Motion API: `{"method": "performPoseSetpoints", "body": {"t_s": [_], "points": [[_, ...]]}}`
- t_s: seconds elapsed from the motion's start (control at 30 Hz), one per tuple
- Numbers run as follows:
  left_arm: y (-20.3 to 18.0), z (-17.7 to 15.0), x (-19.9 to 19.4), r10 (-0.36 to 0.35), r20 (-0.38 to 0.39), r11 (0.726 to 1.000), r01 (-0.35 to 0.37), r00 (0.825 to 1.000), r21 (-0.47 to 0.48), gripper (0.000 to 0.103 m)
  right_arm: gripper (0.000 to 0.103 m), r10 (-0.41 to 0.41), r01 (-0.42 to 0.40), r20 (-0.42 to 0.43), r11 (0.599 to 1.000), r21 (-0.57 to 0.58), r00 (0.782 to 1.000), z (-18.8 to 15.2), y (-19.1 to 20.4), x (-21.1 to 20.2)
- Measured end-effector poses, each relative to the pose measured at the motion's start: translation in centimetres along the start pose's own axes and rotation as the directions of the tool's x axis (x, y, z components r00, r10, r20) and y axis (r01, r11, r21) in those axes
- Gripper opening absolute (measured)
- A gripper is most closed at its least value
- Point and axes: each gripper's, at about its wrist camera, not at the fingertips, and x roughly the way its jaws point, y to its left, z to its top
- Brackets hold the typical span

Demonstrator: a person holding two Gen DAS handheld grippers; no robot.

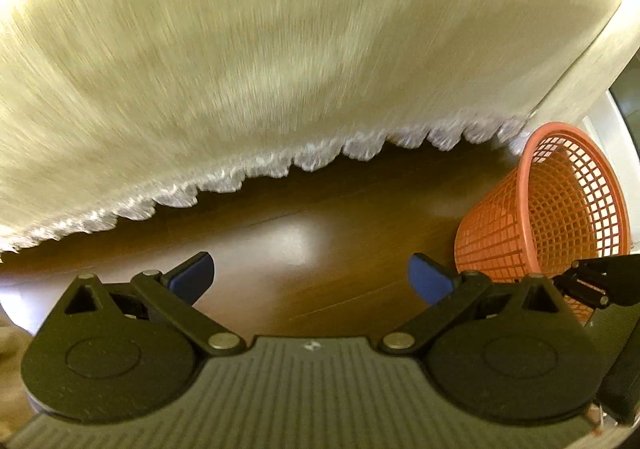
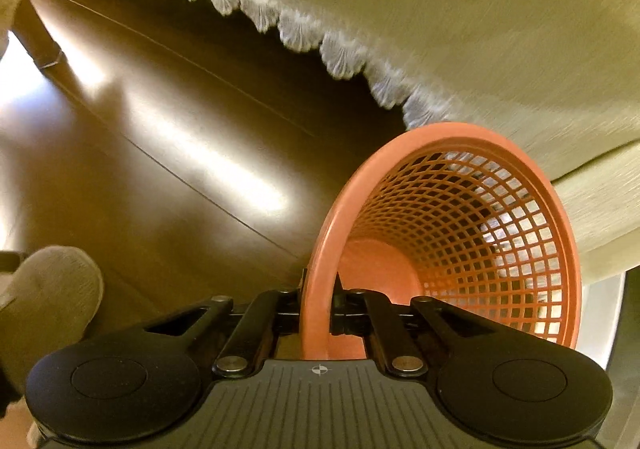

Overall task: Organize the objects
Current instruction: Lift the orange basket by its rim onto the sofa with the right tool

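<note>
An orange mesh basket point(image 2: 472, 225) fills the lower right of the right wrist view, its inside bare. My right gripper point(image 2: 318, 305) is shut on the near rim of this basket, one finger inside the rim and one outside. In the left wrist view the same basket point(image 1: 548, 209) stands at the right, tilted, over the dark wooden floor. My left gripper point(image 1: 310, 277) is open, its blue pads point(image 1: 192, 277) wide apart with nothing between them. The right gripper point(image 1: 592, 281) shows at the right edge of that view, against the basket's rim.
A cream cloth with a white lace hem point(image 1: 280, 165) hangs over furniture above the glossy brown floor point(image 2: 168, 137). A person's grey slipper point(image 2: 44, 297) rests on the floor at the lower left of the right wrist view. A pale wall edge point(image 1: 600, 121) lies behind the basket.
</note>
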Motion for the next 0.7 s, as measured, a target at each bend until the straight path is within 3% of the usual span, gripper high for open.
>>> {"method": "performPoseSetpoints", "body": {"t_s": [0.27,0.47,0.6,0.7], "points": [[-0.6,6.8,-13.3,0.006,0.066,0.998,-0.002,0.998,-0.064,0.101,0.001,-0.037,0.038,0.026,0.999,-0.027,0.999,4.3,-4.4,-14.6],[0.7,13.2,-23.2,0.004,0.179,0.992,0.018,0.984,-0.122,0.101,0.001,-0.137,0.141,0.086,0.989,-0.042,0.987,9.6,-8.4,-26.1],[2.6,17.6,-26.2,-0.003,0.251,0.992,0.034,0.968,-0.119,0.101,0.001,-0.211,0.213,0.120,0.977,-0.007,0.970,14.1,-11.0,-29.6],[4.5,20.9,-26.9,-0.017,0.280,0.994,0.045,0.960,-0.096,0.101,0.001,-0.250,0.251,0.124,0.968,0.008,0.960,17.9,-12.6,-29.6]]}}
